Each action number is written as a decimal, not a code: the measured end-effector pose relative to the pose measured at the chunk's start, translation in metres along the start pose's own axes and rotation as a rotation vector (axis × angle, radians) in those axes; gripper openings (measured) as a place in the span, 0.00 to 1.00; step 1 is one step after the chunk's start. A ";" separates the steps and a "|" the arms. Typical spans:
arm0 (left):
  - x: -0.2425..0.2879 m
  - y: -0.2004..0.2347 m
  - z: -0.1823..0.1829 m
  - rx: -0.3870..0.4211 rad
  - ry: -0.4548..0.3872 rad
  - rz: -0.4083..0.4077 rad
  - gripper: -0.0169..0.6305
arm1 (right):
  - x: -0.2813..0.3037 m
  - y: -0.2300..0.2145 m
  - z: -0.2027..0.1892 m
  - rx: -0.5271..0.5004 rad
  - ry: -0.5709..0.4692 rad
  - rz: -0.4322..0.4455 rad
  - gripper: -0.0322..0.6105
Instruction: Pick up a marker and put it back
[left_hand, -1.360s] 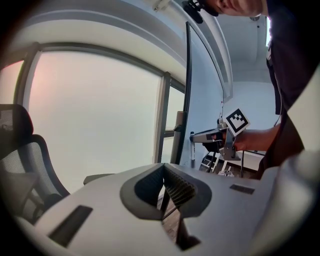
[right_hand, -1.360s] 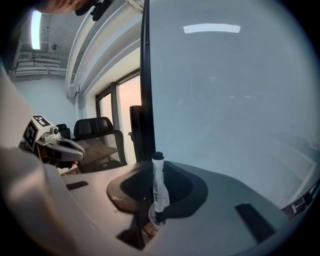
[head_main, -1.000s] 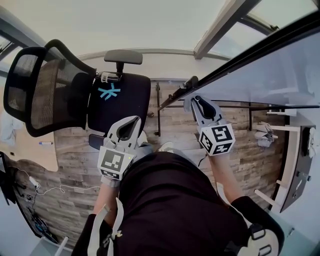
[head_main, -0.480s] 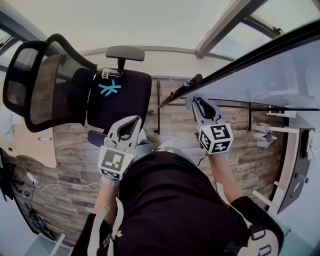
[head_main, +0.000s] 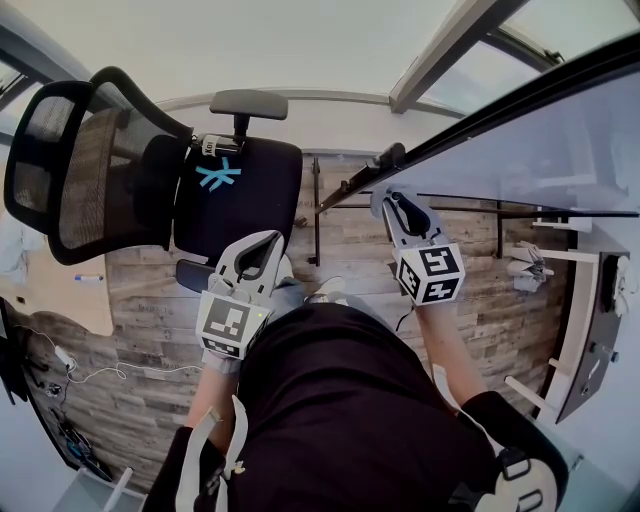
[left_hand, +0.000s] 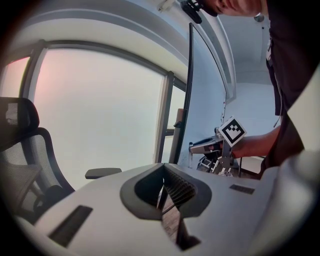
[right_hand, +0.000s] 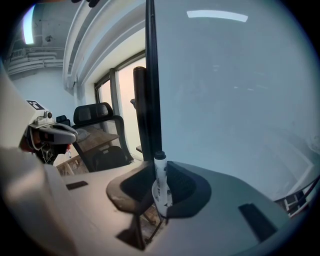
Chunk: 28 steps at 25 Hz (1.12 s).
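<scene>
A white marker (right_hand: 160, 176) with a black cap stands upright between the jaws of my right gripper (right_hand: 159, 194), which is shut on it. The capped end points up along the black frame (right_hand: 150, 75) of a whiteboard (right_hand: 225, 100). In the head view my right gripper (head_main: 396, 202) is held up close to the board's dark edge (head_main: 470, 125), and the marker itself is too small to make out there. My left gripper (head_main: 262, 250) hovers lower, in front of my body. Its jaws (left_hand: 162, 192) are shut with nothing between them.
A black mesh office chair (head_main: 150, 180) stands at the left on the wood-plank floor (head_main: 150, 340). A light desk (head_main: 70, 300) at the far left carries another marker (head_main: 88, 279). Cables (head_main: 90, 378) trail on the floor below it. White shelving (head_main: 570, 300) is at the right.
Hardly anything: the head view has shifted slightly and both grippers keep their places, the right one still shut on the marker.
</scene>
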<state>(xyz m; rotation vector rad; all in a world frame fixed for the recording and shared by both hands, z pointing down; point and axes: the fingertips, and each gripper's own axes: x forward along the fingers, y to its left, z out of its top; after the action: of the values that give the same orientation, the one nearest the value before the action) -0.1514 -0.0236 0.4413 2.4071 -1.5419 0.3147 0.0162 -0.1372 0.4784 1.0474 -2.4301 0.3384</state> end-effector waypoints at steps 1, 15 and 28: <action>0.000 0.000 0.000 0.001 0.001 -0.002 0.04 | 0.000 0.000 0.001 0.000 -0.002 -0.001 0.18; 0.005 -0.008 0.007 0.022 -0.010 -0.037 0.04 | -0.020 -0.002 0.021 0.007 -0.068 -0.019 0.21; 0.031 -0.037 0.026 0.081 -0.028 -0.143 0.04 | -0.067 -0.023 0.030 0.048 -0.152 -0.110 0.21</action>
<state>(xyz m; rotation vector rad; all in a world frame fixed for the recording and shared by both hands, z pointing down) -0.1034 -0.0438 0.4231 2.5786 -1.3840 0.3208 0.0640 -0.1233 0.4193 1.2650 -2.4949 0.2909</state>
